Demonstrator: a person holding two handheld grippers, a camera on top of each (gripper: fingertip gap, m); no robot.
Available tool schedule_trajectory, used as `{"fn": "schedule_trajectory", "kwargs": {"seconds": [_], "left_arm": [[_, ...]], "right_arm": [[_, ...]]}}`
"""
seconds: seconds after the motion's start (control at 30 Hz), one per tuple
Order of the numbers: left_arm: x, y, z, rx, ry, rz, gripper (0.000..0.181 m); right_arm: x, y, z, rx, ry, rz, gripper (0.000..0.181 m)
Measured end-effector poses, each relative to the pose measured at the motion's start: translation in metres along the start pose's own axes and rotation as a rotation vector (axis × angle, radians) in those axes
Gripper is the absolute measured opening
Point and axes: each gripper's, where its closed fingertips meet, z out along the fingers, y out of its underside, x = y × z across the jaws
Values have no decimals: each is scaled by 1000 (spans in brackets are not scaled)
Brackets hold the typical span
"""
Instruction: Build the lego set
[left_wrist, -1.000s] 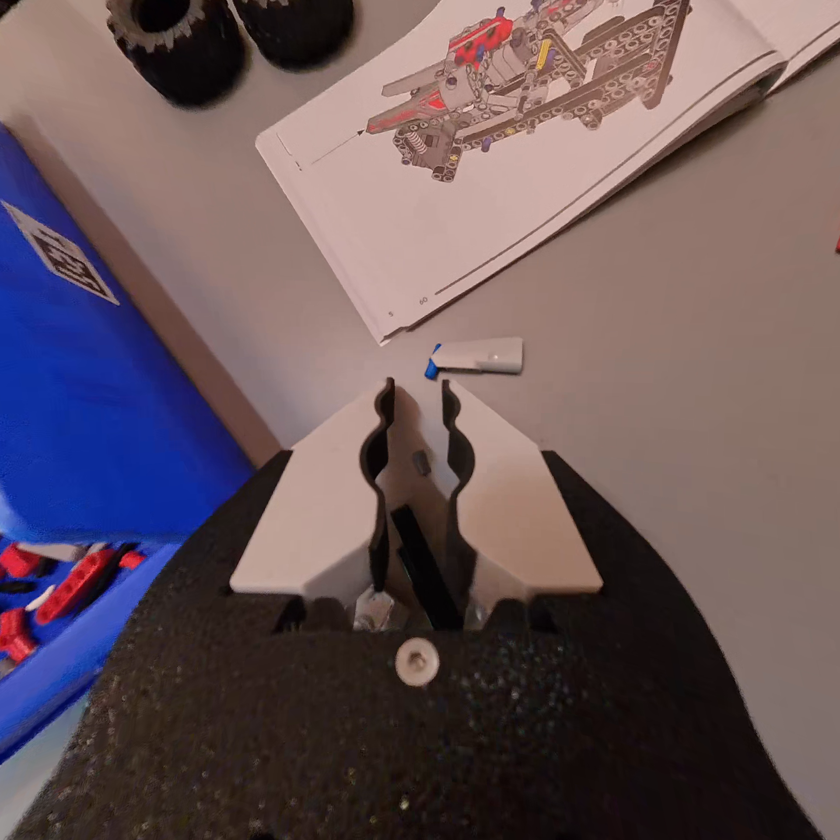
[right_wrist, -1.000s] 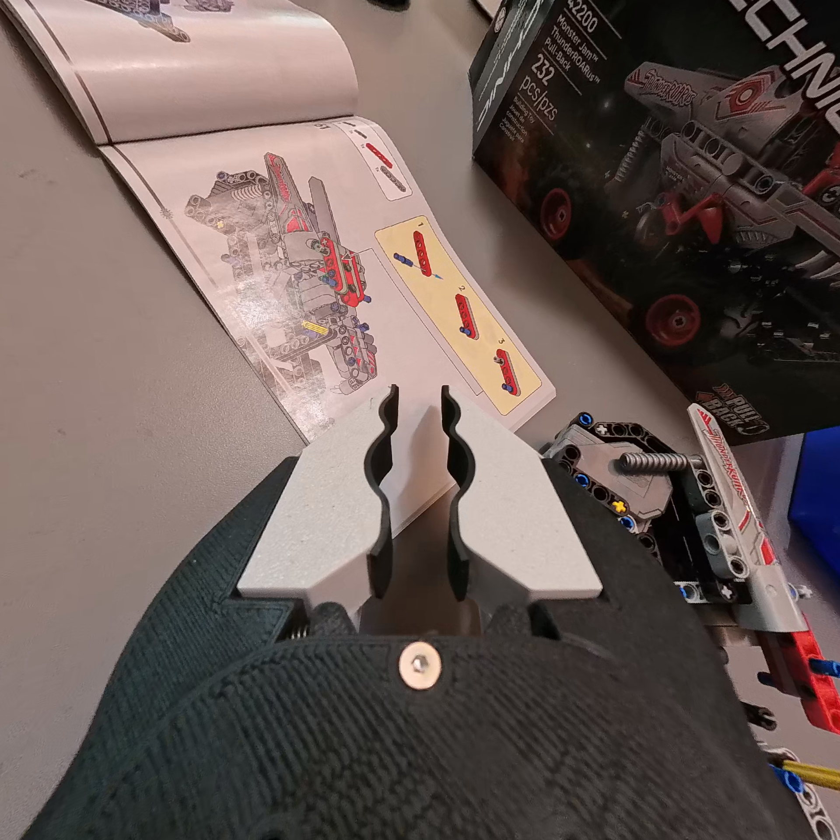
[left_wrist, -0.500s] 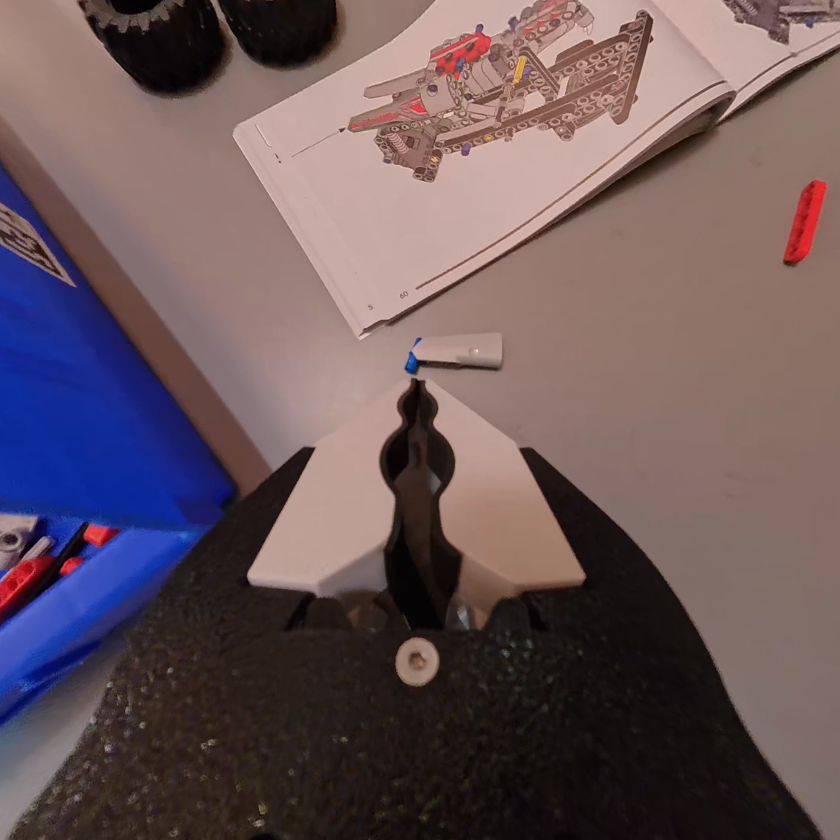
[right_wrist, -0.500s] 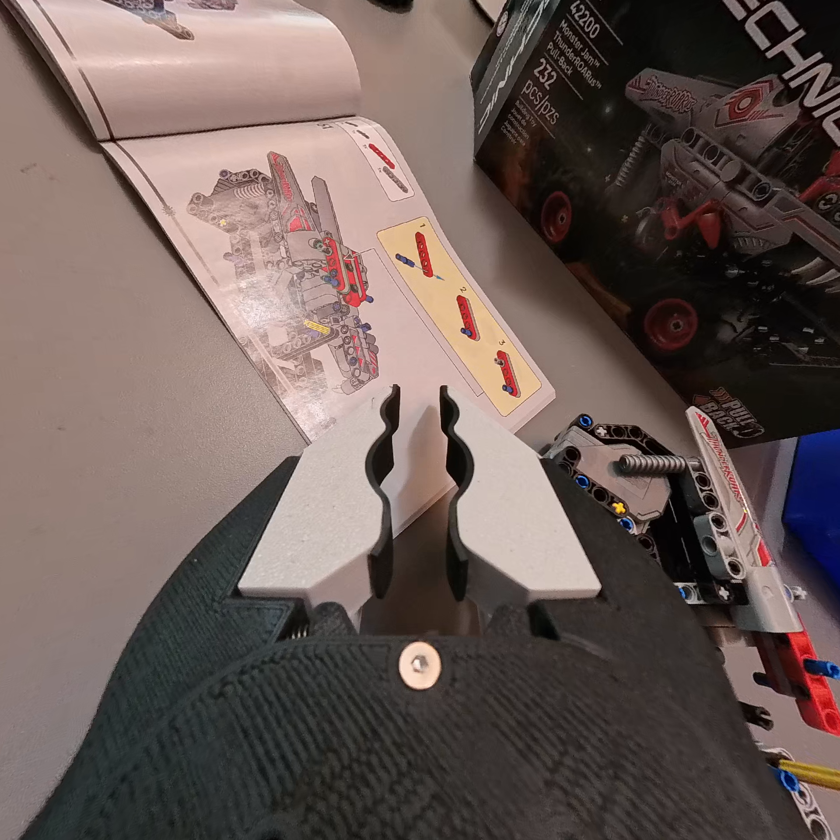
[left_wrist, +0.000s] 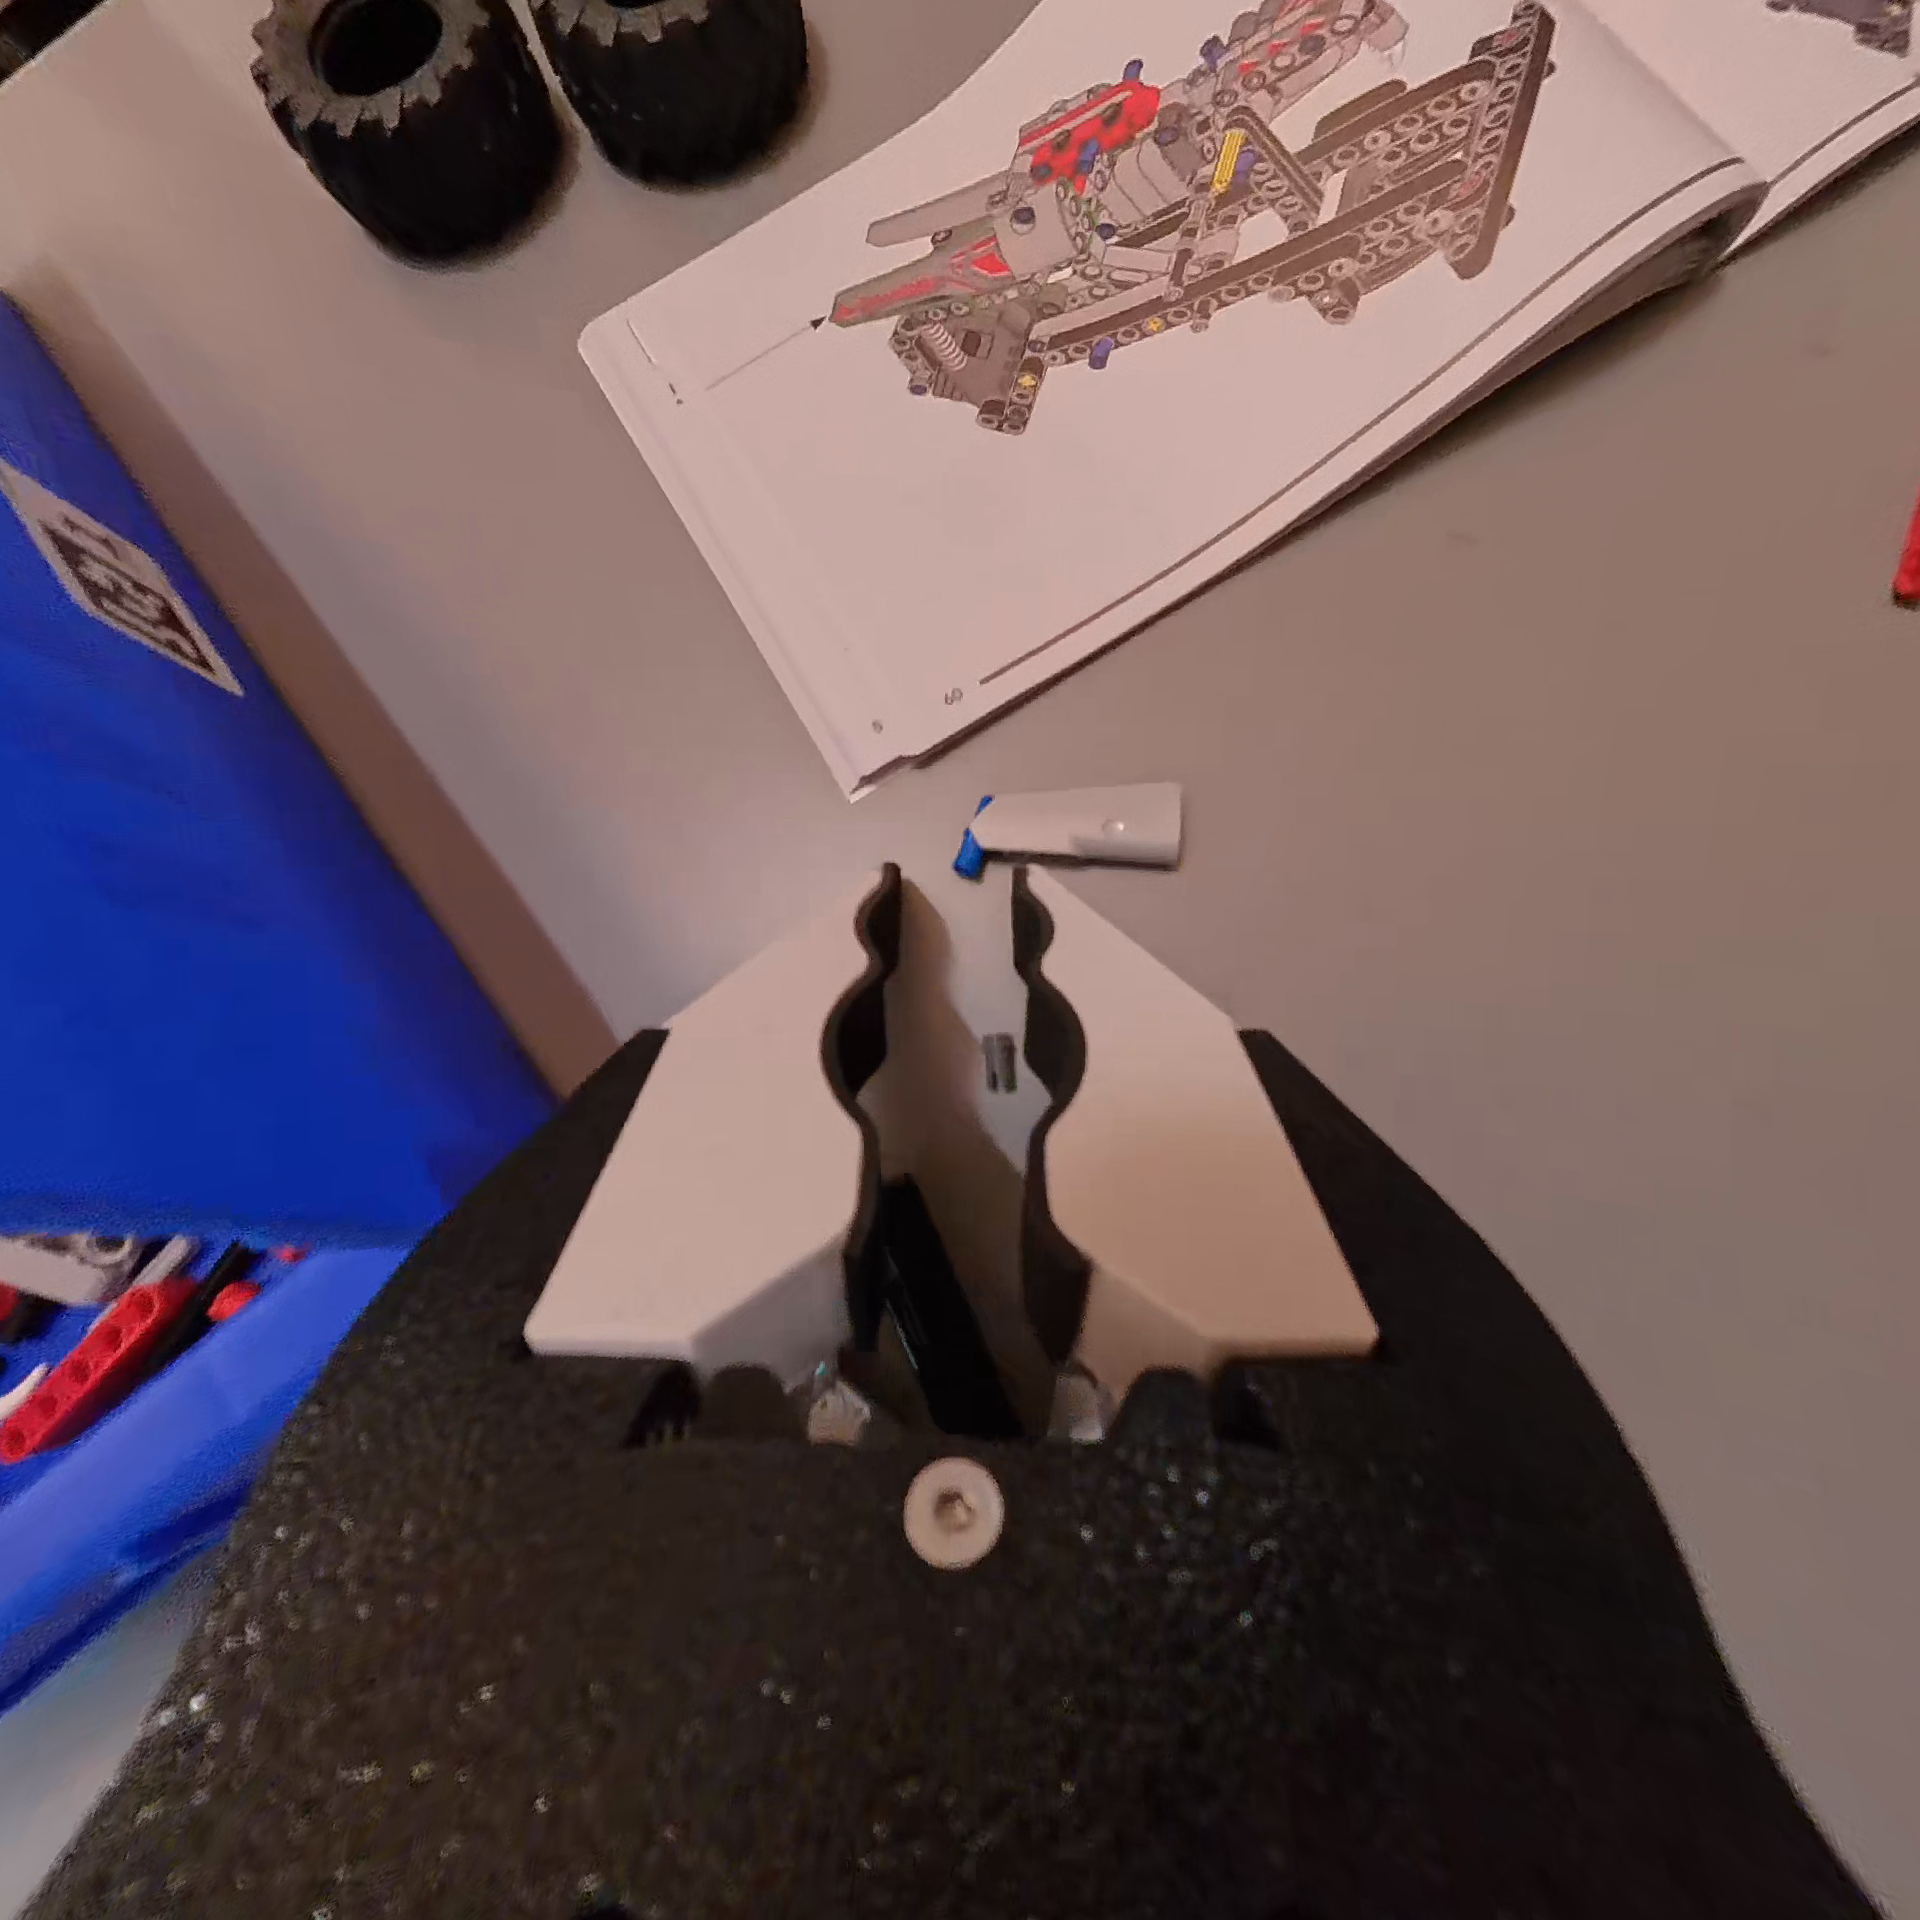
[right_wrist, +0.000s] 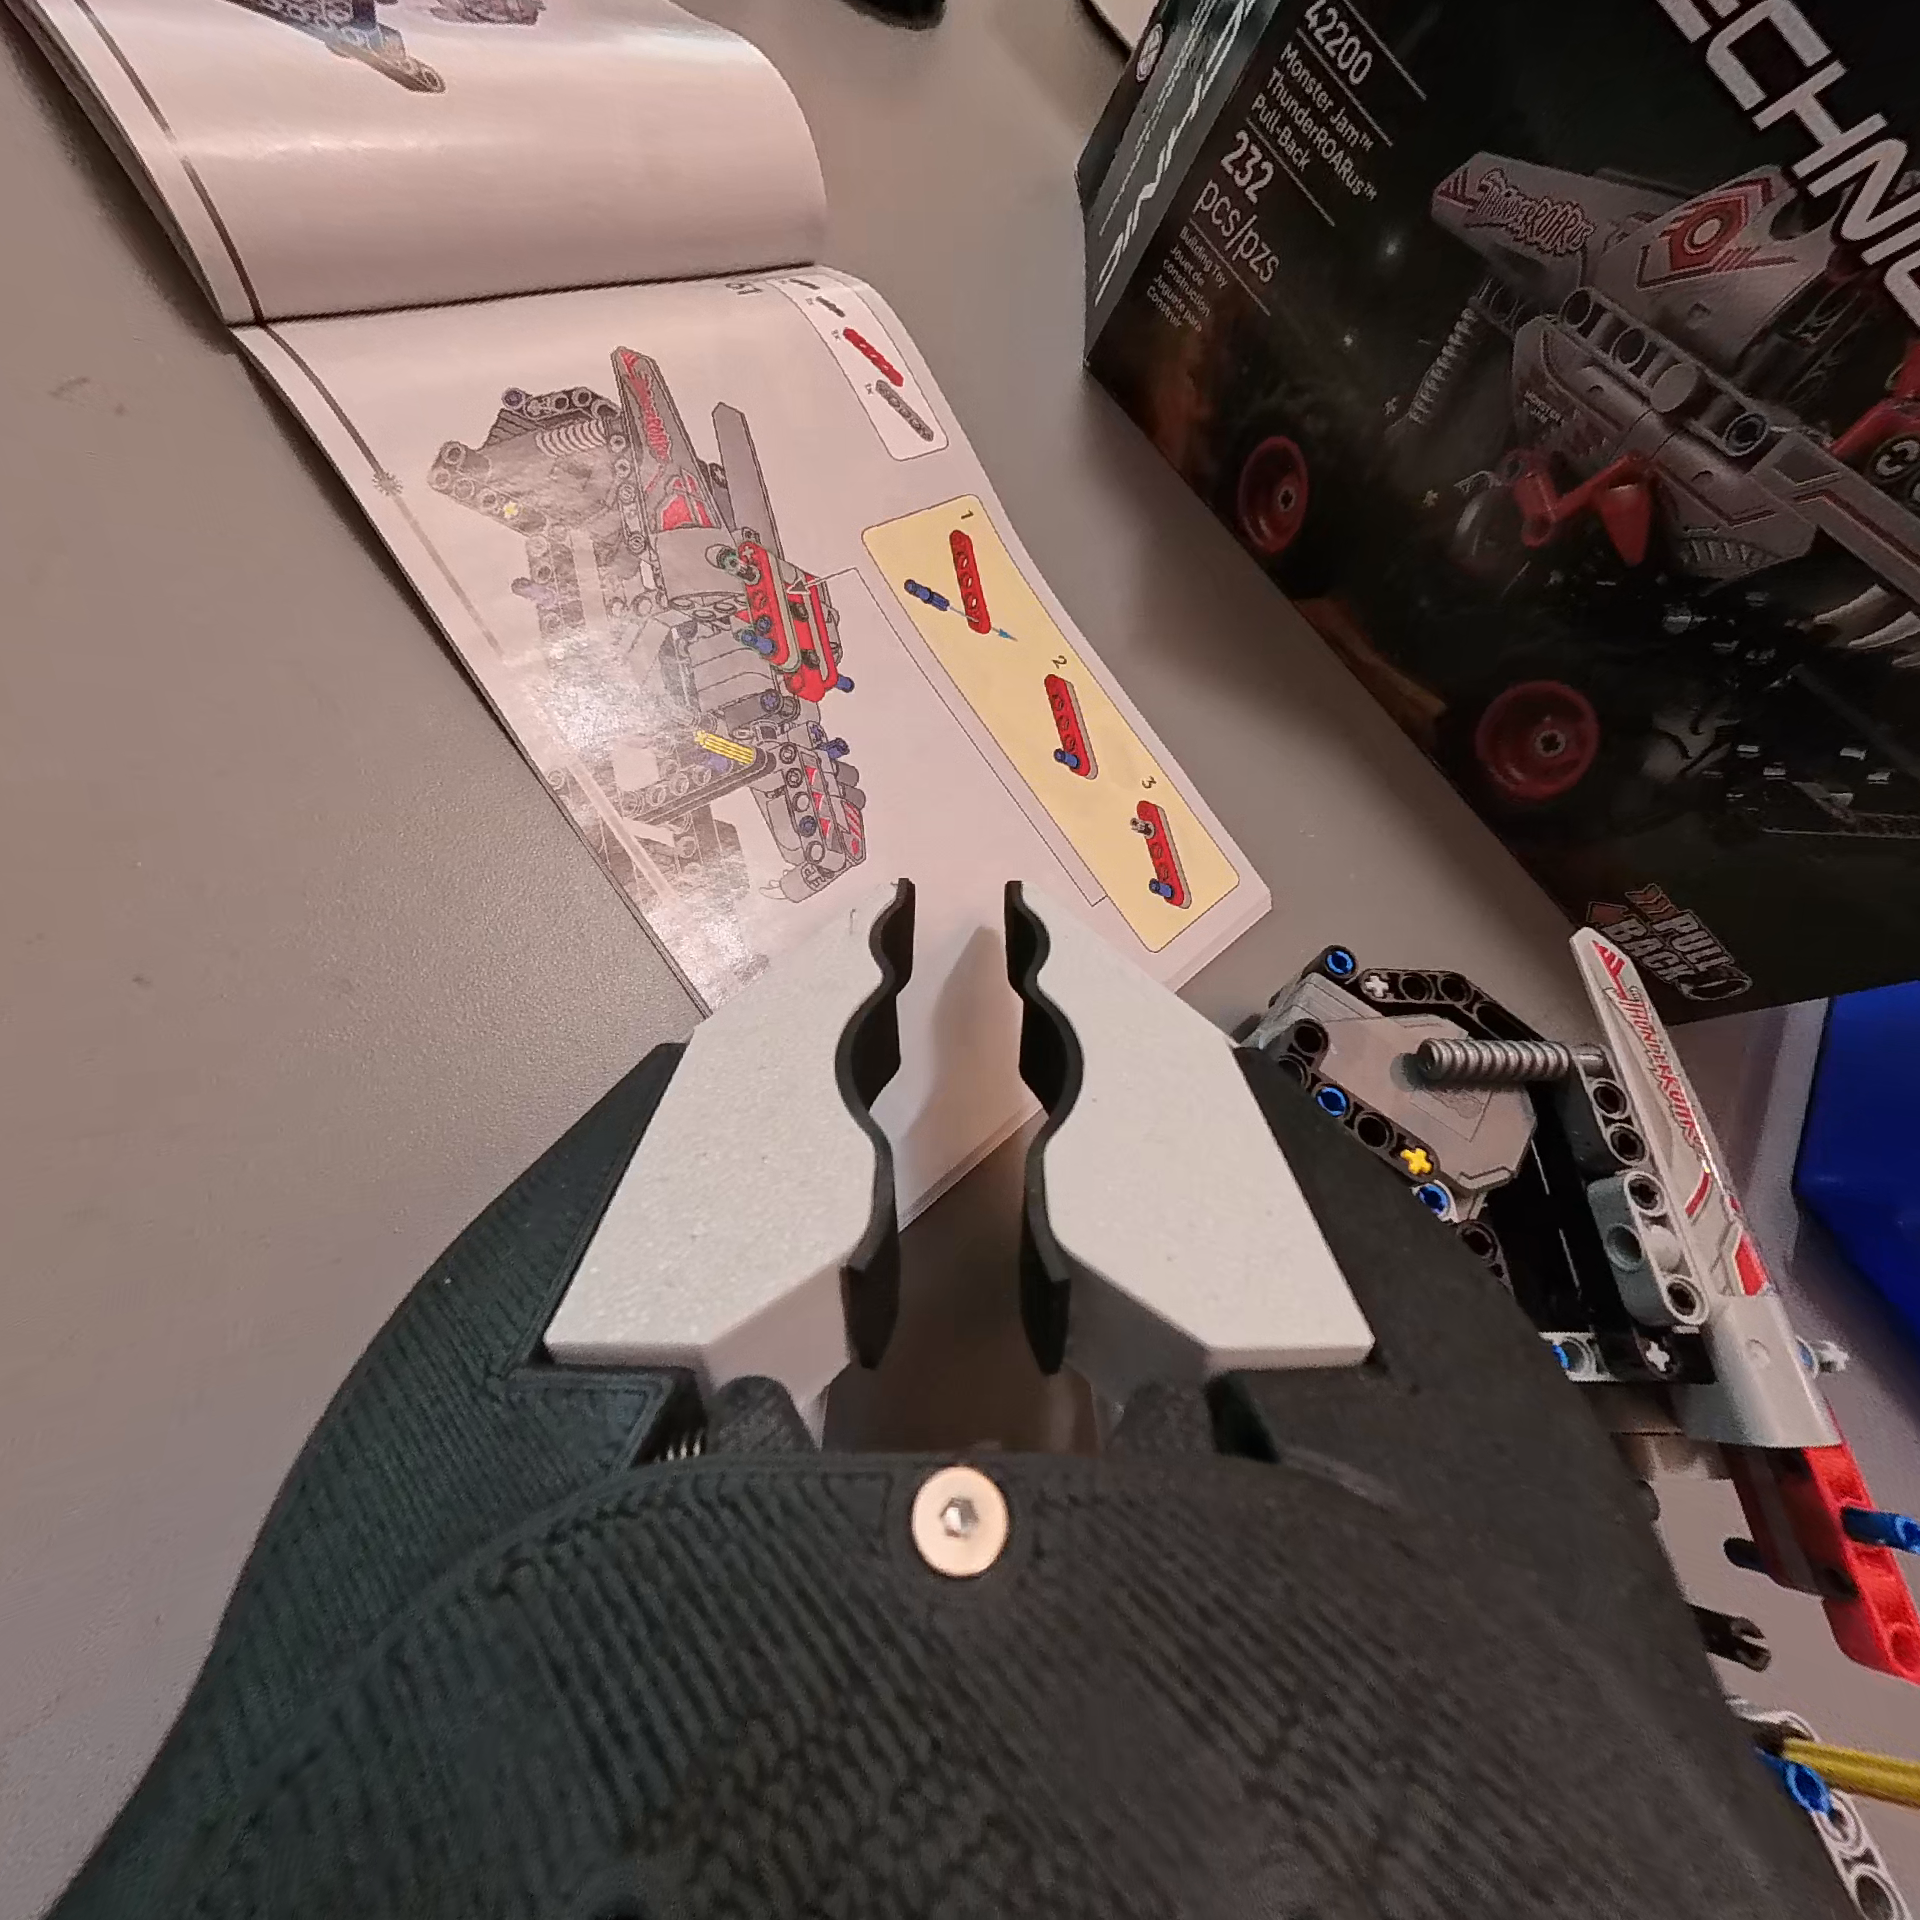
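My left gripper (left_wrist: 956, 883) is open over the grey table, its tips just short of a light grey panel piece with a blue pin (left_wrist: 1081, 826). A tiny grey pin (left_wrist: 1000, 1062) lies on the table between the fingers. A black bar-shaped piece (left_wrist: 925, 1309) shows low between them, and I cannot tell whether it is held. My right gripper (right_wrist: 958, 904) is open and empty over the near corner of the open instruction booklet (right_wrist: 727, 623). The partly built grey, black and red model (right_wrist: 1455, 1143) lies just right of it.
The booklet (left_wrist: 1039, 520) lies beyond the left gripper, with two black tyres (left_wrist: 416, 125) at the back. A blue bin (left_wrist: 156, 935) and a blue tray of red pieces (left_wrist: 94, 1351) are at left. The set's box (right_wrist: 1507, 468) stands at back right. A red beam (left_wrist: 1907, 561) lies at the right edge. The tips of one gripper are about 35 centimeters away from the tips of the other.
My left gripper was open a second ago, shut half a second ago, and is open again, back near its first spot. The right gripper has barely moved.
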Motion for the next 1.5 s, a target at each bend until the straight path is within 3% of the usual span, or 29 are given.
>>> {"fn": "schedule_trajectory", "kwargs": {"seconds": [0.33,0.43,0.5,0.83,0.97,1.07,1.13,1.3,1.5], "left_arm": [[5,-3,2,21,16,-20,22],[4,-3,2,30,24,-35,18],[3,-2,2,22,18,-23,3],[-3,-3,-18,54,-38,7,3],[43,-40,-29,179,112,90,2],[99,-62,-17,227,297,122,2],[119,-65,-3,208,334,141,2],[141,-66,23,147,353,188,2],[145,-63,30,120,364,187,2]], "right_arm": [[0,0,0,0,0,2,16],[0,0,0,-1,-1,3,16],[0,0,0,-1,-1,4,17],[0,0,0,0,1,2,16],[0,0,0,0,3,0,17],[1,0,0,2,10,-6,17],[0,0,0,3,13,-12,17],[-2,-1,-1,7,10,-35,12],[-6,-1,0,11,-19,-52,7]]}}
